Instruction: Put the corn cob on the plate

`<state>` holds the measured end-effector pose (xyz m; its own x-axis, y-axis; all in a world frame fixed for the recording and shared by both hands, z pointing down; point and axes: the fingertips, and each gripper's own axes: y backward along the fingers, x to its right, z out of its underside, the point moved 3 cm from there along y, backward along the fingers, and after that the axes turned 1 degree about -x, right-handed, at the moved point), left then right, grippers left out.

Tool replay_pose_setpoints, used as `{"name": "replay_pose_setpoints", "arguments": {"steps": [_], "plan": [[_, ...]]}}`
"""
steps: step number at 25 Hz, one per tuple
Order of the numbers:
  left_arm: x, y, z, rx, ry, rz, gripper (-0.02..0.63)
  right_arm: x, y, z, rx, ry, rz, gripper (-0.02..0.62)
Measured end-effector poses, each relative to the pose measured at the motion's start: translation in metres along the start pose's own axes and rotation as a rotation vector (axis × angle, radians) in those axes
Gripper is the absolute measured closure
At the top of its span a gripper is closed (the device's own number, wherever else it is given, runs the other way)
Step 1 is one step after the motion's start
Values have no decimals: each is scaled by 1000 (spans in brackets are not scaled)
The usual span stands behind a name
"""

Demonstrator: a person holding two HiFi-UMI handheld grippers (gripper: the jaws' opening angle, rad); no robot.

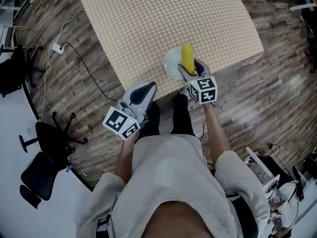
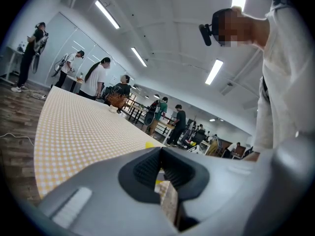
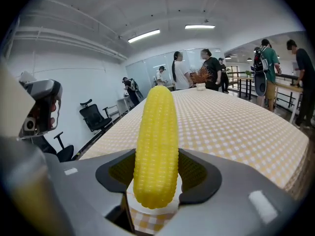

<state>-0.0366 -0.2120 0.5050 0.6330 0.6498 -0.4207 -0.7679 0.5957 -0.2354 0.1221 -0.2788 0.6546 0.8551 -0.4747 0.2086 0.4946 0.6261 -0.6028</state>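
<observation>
The left gripper [image 1: 140, 94] is held back at the near edge of the table [image 1: 163, 19], clear of the work. Its jaws are drawn together to a thin slit with nothing between them, so it is judged idle in this step. The right gripper [image 1: 189, 72] is clamped on the near end of the corn cob [image 1: 187, 57], one pad on each side, with the cob projecting forward along the jaws — a hold that leaves the far end free to be set down first. The cob is carried over the white plate [image 1: 170, 63], which sits close to the table edge; contact with the plate cannot be confirmed. Lowering and release are judged to remain. The table is covered by a tan checked cloth. Beyond it are seen a wood-plank floor [image 1: 282, 93], a black office chair [image 1: 44, 148] and — further off — several people [image 2: 98, 77] in a brightly lit hall.
</observation>
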Motion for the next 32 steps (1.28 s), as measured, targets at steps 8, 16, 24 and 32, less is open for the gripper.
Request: {"name": "replay_pose_setpoints", "arguments": {"steps": [8,16,24,32], "plan": [[-2,-4,0,7,5,-4,597,-4,-14,8,-135,421,2,339],[-2,-3,0,7,3,-5,598,-16,-19,10,-214,819,0,339],[-3,-5,-3,17,10,-5,598,-16,-24,12,-260,1119,20,339],[-5,-6,-3,32,22,-12,598,-14,-28,19,-310,1084,-40,339]]}}
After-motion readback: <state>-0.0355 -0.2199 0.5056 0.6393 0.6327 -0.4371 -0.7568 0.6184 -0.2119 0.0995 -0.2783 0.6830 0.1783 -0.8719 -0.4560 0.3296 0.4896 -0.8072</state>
